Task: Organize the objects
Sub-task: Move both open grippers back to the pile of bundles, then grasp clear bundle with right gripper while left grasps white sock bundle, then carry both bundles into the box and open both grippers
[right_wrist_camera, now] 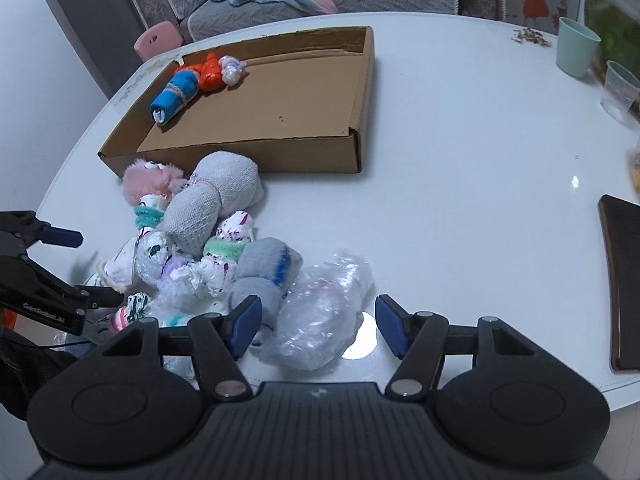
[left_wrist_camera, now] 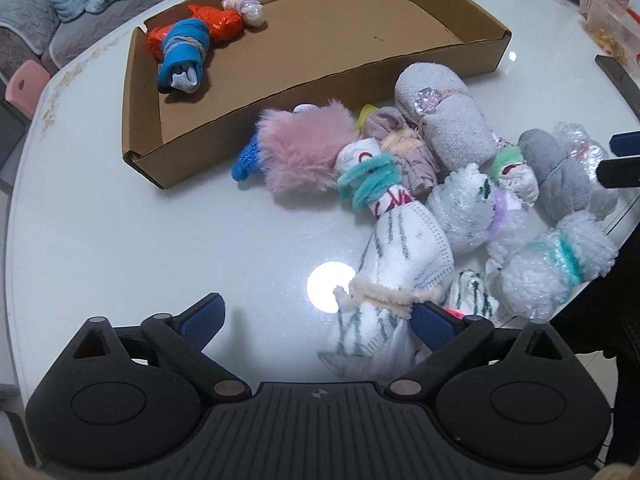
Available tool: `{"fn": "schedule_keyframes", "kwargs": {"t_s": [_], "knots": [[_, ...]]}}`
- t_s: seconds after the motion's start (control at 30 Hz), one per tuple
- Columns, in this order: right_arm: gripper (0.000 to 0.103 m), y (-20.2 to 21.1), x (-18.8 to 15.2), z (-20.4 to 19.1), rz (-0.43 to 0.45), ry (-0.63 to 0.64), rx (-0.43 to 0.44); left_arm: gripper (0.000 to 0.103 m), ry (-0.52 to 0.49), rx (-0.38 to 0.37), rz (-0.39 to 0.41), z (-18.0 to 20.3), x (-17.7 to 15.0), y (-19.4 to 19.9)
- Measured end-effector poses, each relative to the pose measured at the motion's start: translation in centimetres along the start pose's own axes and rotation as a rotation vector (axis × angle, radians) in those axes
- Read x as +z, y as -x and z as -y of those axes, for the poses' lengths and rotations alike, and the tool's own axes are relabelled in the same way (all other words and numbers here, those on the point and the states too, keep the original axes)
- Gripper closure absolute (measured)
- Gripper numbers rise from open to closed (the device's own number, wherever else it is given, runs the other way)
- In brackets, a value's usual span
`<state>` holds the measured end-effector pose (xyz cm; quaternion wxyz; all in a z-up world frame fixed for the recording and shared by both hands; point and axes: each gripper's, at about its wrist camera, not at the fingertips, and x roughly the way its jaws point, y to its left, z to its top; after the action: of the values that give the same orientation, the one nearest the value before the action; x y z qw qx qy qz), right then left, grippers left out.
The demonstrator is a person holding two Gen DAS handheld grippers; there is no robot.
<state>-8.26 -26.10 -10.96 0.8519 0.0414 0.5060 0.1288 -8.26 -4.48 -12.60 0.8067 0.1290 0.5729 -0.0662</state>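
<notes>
On white tabletop (left_wrist_camera: 120, 240): spans both views, glossy, bearing everything. Far left on it, shallow cardboard tray (left_wrist_camera: 460, 46), open-topped, low-walled, evidently the sorting bin; mostly bare inside. Tucked into tray's far left corner, three wrapped bundles already placed: blue twine-tied roll (left_wrist_camera: 186, 54), orange foil bundle (left_wrist_camera: 218, 24), pale bubble-wrap knot (left_wrist_camera: 246, 10), packed together, probably to leave room for more. Just near the tray's front wall, loose heap of unsorted bundles waiting: grey knit sock roll (left_wrist_camera: 444, 120), pink fluffy bundle (left_wrist_camera: 300, 148), grey-and-blue sock roll (right_wrist_camera: 264, 268), several bubble-wrapped ones.

Left gripper (left_wrist_camera: 320, 320), spread wide, straddling white green-streaked sock bundle (left_wrist_camera: 404, 252) at heap's near edge; right pad touching or just beside its cream tie, left pad well apart, so not yet pinching. Right gripper (right_wrist_camera: 316, 326), spread about halfway, bracketing clear bubble-wrap bundle (right_wrist_camera: 320, 312); left pad close against it, right pad apart, no squeeze evident. Both angled steeply down, seemingly set for simultaneous picks.

Far right: mint cup (right_wrist_camera: 576, 46), clear plastic cup (right_wrist_camera: 618, 88), dark flat object (right_wrist_camera: 624, 280), clear of the work.
</notes>
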Motion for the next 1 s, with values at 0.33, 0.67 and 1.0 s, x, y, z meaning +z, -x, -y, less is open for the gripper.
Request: {"fn": "schedule_keyframes", "kwargs": {"t_s": [0.33, 0.67, 1.0], "knots": [[0.051, -0.9, -0.3, 0.4, -0.029, -0.018, -0.032, 0.029, -0.044, -0.013, 0.023, 0.5, -0.1, 0.2], [0.067, -2.7, -0.4, -0.2, -0.051, -0.013, -0.014, 0.054, -0.105, -0.065, 0.044, 1.3, 0.1, 0.3], [0.071, -0.1, 0.0, 0.8, 0.008, -0.036, -0.008, 0.057, -0.094, -0.076, 0.074, 0.2, 0.7, 4.0]]}}
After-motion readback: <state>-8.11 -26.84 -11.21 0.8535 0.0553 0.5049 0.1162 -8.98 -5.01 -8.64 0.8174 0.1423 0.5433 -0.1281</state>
